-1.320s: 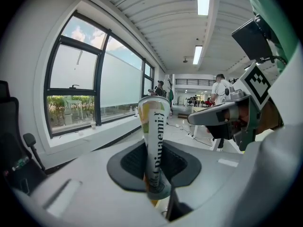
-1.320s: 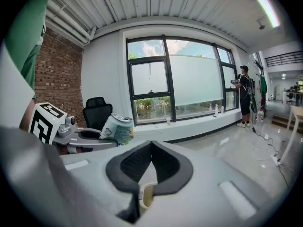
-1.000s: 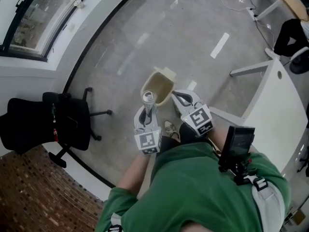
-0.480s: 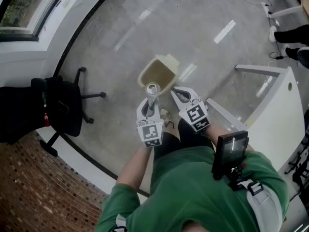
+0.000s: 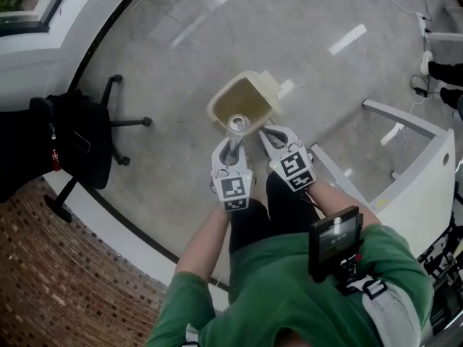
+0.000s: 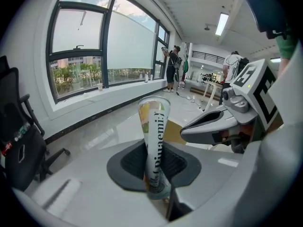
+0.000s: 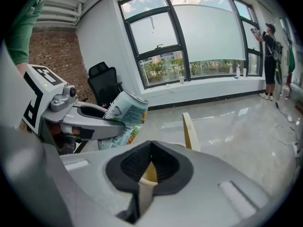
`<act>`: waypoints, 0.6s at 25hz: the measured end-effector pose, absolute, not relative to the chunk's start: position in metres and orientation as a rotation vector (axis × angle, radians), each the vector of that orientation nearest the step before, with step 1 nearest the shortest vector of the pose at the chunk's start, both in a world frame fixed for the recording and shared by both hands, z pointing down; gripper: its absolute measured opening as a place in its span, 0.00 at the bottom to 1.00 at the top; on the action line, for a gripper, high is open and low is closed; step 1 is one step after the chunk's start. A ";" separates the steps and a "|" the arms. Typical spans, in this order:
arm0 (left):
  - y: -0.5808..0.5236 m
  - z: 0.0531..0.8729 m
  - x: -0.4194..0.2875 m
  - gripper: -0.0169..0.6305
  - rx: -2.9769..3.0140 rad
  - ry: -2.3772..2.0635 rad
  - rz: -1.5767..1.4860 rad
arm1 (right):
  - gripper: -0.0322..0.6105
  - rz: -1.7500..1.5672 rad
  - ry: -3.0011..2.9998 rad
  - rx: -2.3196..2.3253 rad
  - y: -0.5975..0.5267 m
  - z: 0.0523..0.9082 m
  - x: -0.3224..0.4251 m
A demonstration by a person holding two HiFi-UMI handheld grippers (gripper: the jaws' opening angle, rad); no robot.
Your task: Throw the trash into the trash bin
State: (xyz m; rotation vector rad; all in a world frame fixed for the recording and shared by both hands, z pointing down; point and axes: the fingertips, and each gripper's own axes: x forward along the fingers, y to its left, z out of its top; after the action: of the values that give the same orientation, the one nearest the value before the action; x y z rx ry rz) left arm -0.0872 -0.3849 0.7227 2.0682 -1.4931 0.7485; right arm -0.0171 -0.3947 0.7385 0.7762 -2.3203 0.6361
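Note:
A beige trash bin (image 5: 244, 101) stands open on the grey floor just ahead of my feet. My left gripper (image 5: 233, 150) is shut on a tall drink can (image 5: 239, 126), which stands upright over the bin's near rim. In the left gripper view the can (image 6: 154, 131) is squeezed between the dark pads (image 6: 135, 162), with the bin (image 6: 176, 133) behind it. My right gripper (image 5: 276, 137) hangs beside it to the right, shut and empty. The right gripper view shows the can (image 7: 124, 113) at the left and the bin's rim (image 7: 190, 129) beyond the closed jaws.
A black office chair (image 5: 76, 139) stands to the left by the curved window wall. A white desk (image 5: 427, 183) with metal legs is to the right, with cables on the floor behind it. Brick surface (image 5: 58, 273) lies at lower left. People stand far off by the windows (image 6: 171, 67).
Both grippers have come down together toward the bin, and the can now sits over its near rim. The left gripper's hold on the can is unchanged.

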 end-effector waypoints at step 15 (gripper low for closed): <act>-0.385 0.855 -0.091 0.12 1.916 -1.451 0.771 | 0.05 0.591 -2.272 0.635 -0.389 0.849 -0.030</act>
State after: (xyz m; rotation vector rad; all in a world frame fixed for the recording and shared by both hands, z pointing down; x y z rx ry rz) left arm -0.0911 -0.3847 0.8553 1.9159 -1.4508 0.7715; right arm -0.0305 -0.3893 0.8486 0.6353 -2.2721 0.5910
